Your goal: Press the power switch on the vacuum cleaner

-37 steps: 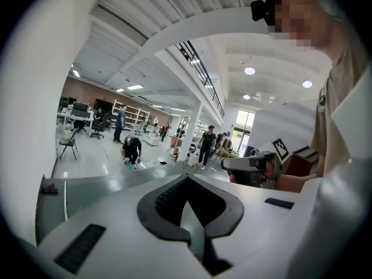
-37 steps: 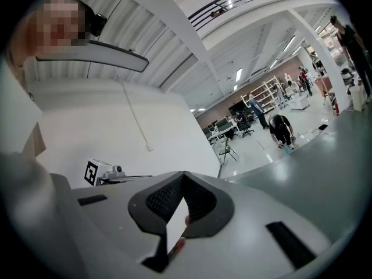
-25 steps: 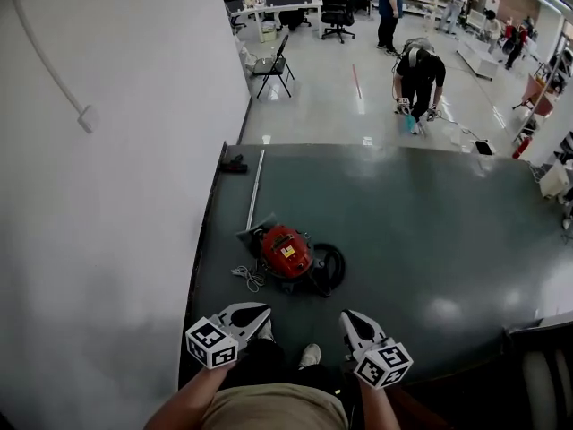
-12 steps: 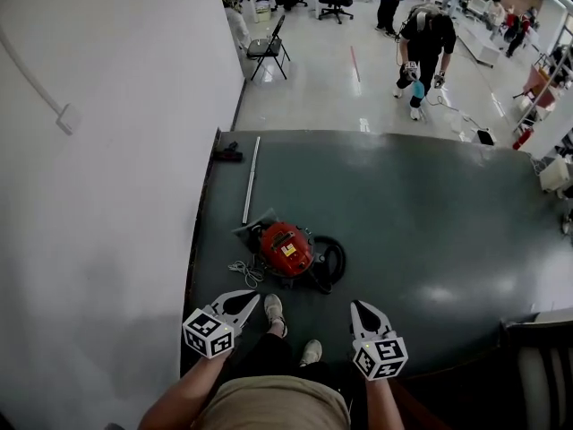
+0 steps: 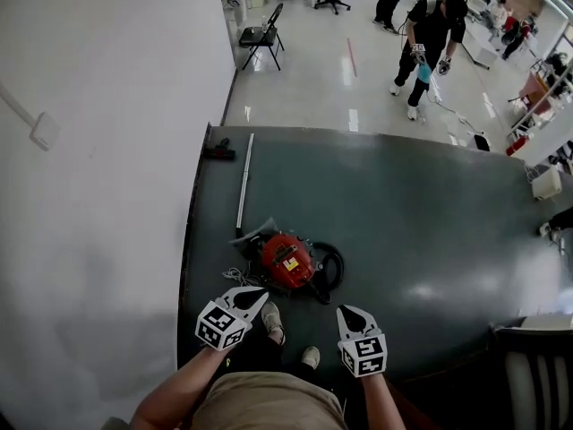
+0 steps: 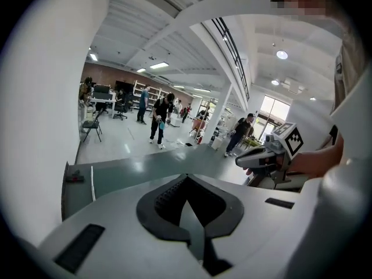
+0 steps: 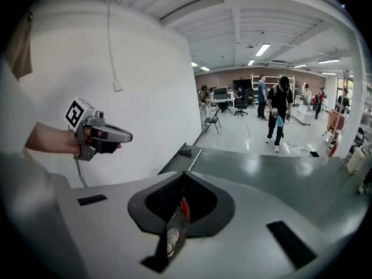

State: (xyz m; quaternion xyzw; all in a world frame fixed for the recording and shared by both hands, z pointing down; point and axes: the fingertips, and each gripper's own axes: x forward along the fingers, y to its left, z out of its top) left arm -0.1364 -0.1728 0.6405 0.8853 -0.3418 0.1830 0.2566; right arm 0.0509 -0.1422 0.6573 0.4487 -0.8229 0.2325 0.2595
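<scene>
The red vacuum cleaner (image 5: 286, 260) lies on the dark green floor mat (image 5: 421, 213), its black hose (image 5: 329, 267) coiled at its right and a pale cord (image 5: 235, 276) at its left. A sliver of the red vacuum cleaner (image 7: 183, 208) shows through the right jaws. My left gripper (image 5: 248, 294) hovers just near-left of the body, shut and empty. My right gripper (image 5: 346, 313) hangs near-right of the hose, also shut and empty. In the gripper views the left gripper (image 6: 186, 177) and right gripper (image 7: 184, 173) each show their tips meeting. The switch itself I cannot make out.
A metal tube (image 5: 242, 182) and a black brush head (image 5: 218, 152) lie on the mat beyond the vacuum. A white wall (image 5: 98, 177) borders the left. My shoes (image 5: 272, 316) stand by the vacuum. A person in black (image 5: 428, 34) and a folding chair (image 5: 260, 38) are far off.
I have stepped closer to the vacuum. Both grippers have drawn nearer to each other and to the vacuum. The person in the background has stood up and walked farther away.
</scene>
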